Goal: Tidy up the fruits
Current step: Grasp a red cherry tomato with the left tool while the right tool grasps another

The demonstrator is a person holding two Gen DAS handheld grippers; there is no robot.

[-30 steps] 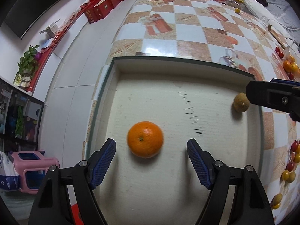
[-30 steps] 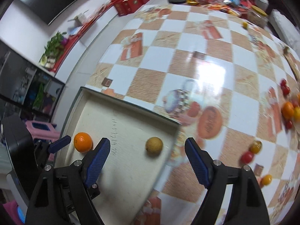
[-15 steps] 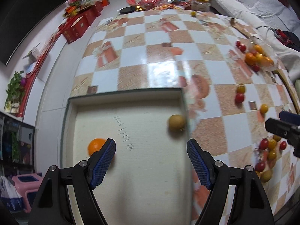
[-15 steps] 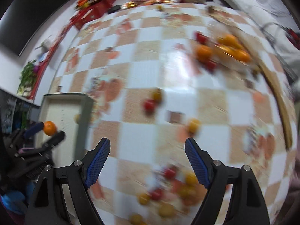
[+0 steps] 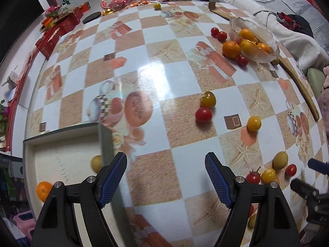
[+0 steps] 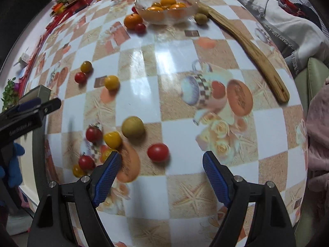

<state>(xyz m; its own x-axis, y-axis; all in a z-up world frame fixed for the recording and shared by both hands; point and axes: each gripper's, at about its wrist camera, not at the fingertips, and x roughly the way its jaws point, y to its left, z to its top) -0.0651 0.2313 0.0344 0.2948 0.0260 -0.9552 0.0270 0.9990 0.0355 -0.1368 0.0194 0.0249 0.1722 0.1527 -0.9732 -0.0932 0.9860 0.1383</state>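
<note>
Over the checkered bench, the left gripper hangs with its jaws spread wide and nothing between them, only bare tablecloth below. At that view's lower left sits a shallow tray, holding an orange near its left wall and a small yellowish-brown fruit against its right wall, the two well apart. Out on the bench lie a dark yellow tomato touching a red tomato, with a yellow one apart to their right. Far right stands a glass bowl of orange fruit, a loose mandarin just beside it. The right gripper is likewise wide open and holds nothing; a red cherry tomato lies on the bench between its blue pads, nearer the left one and touching neither. Left of it clusters a pale green round fruit, a yellow tomato and a red tomato, though blur makes the fruit lower left of them hard to count. A wooden paddle curves along the right edge.
</note>
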